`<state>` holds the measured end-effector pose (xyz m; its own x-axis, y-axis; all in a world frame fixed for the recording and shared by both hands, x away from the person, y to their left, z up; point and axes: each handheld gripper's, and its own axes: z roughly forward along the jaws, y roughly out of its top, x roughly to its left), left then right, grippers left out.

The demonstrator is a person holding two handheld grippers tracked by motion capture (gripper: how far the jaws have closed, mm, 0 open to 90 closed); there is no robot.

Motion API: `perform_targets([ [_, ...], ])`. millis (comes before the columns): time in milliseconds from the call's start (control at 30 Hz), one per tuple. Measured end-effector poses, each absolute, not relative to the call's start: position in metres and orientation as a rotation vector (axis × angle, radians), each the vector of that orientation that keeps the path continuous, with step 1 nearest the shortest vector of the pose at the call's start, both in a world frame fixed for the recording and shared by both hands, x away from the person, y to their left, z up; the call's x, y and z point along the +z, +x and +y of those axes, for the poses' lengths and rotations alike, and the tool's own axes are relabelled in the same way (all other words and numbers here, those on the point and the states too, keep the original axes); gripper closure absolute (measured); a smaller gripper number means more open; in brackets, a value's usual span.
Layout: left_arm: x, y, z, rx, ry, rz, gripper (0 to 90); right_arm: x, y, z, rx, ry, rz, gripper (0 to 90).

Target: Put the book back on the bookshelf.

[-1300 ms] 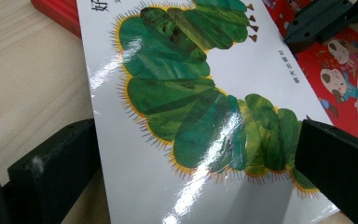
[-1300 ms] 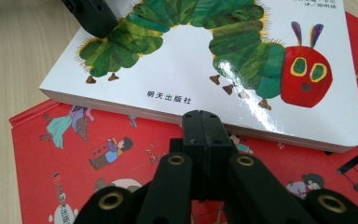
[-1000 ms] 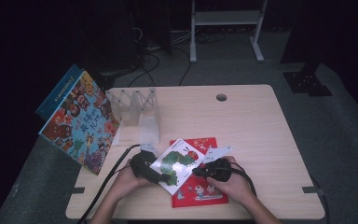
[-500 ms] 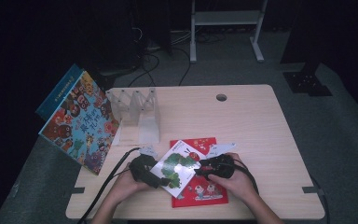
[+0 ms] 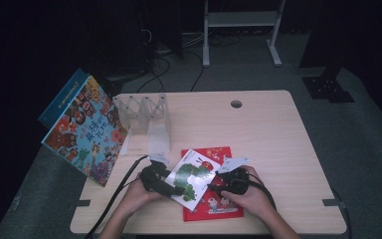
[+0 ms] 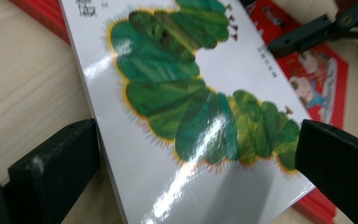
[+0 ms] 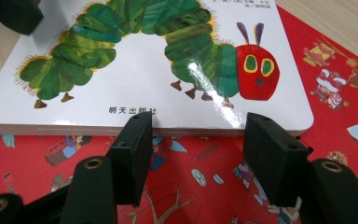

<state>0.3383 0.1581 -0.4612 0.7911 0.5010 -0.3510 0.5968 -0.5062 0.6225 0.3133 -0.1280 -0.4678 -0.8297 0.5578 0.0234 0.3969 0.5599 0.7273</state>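
A white caterpillar picture book point(image 5: 194, 175) lies slanted on a red picture book point(image 5: 214, 201) near the table's front edge. My left gripper point(image 5: 175, 188) comes in from the left. Its jaws stand wide on the white book's point(image 6: 186, 93) near corner, one against each edge. My right gripper point(image 5: 217, 185) sits at the book's right side. In the right gripper view its jaws point(image 7: 200, 126) have just been opening. Nothing is between them; they stop just short of the white book's point(image 7: 168, 70) edge, above the red cover point(image 7: 345, 79).
A large colourful book point(image 5: 87, 132) leans off the table's left edge, next to a clear plastic book rack point(image 5: 146, 117). The wooden table point(image 5: 278, 139) has a cable hole point(image 5: 236, 104). Cables point(image 5: 122, 185) trail from my left gripper.
The right gripper's jaws went from shut at the white book's edge to open. Both hands and both books stay where they were.
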Motion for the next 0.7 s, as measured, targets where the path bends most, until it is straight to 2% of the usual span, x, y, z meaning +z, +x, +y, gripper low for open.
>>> perform_targets([
  [300, -0.4663, 0.335, 0.1637, -0.157, 2.249, 0.807, 2.5, -0.4693, 0.3125, -0.1315, 1.102, 0.796, 2.587, 35.9],
  [600, -0.4657, 0.3343, 0.1664, -0.247, 2.218, 0.84, 3.0, -0.4701, 0.3119, -0.131, 1.097, 0.778, 2.592, 28.6],
  [633, -0.466, 0.3342, 0.1659, -0.254, 2.207, 0.844, 3.0, -0.4709, 0.3108, -0.1316, 1.103, 0.786, 2.584, 26.6],
  [700, -0.4664, 0.3346, 0.1638, -0.282, 2.193, 0.844, 3.1, -0.4746, 0.3085, -0.1333, 1.144, 0.766, 2.586, 17.0],
])
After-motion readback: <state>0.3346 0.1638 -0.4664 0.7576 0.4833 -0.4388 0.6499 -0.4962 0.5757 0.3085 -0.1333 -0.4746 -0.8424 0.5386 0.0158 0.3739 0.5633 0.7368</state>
